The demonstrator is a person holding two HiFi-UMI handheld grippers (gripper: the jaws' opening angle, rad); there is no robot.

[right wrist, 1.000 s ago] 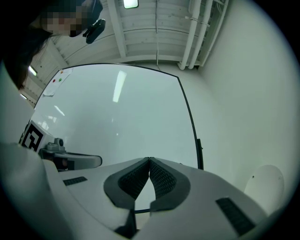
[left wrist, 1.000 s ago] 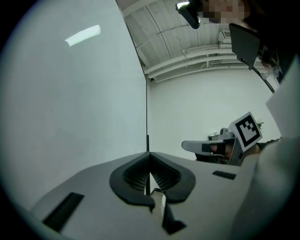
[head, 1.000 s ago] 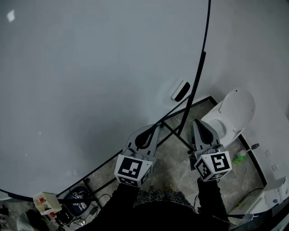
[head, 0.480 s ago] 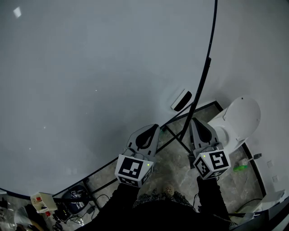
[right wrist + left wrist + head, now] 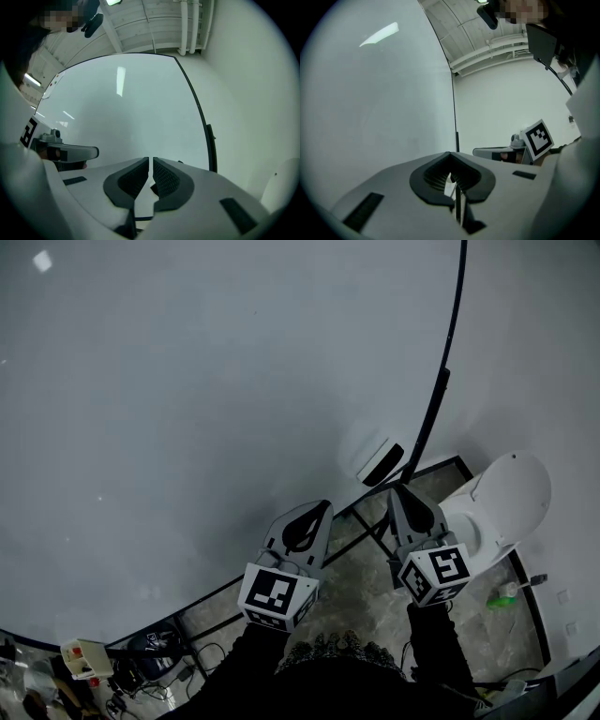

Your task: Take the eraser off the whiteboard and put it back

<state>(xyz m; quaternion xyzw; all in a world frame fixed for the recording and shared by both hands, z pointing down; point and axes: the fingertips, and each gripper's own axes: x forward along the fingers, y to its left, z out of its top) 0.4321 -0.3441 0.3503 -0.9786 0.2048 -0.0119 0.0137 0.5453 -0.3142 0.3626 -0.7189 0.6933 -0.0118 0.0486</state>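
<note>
- Whiteboard point(image 5: 187, 381): large, pale and bare of writing; it is filling most of the head view, with a black frame point(image 5: 441, 399) running along its right edge.
- Eraser point(image 5: 380, 463): white body with a dark face; it is sitting on the board low down, just beside the black frame and not yet taken off.
- Right tool point(image 5: 401, 493): it is pointing at the board with its tip near the eraser and just below it; the jaws are lying together with only a thin slit between the pads, and nothing is in them.
- Left tool point(image 5: 314, 510): it is hovering near the board to the left of the eraser, jaws together, carrying nothing.
- Floor point(image 5: 366, 587): stone-patterned; a white rounded object point(image 5: 506, 493) is standing on it to the right.
- Risk, judged: with the jaws closed, the right tool is likely to shove the eraser instead of gripping it, sliding it along the board or dropping it to the floor.
- Risk, judged: the frame is crowding the eraser's right side, so an opened jaw may catch on it.
</note>
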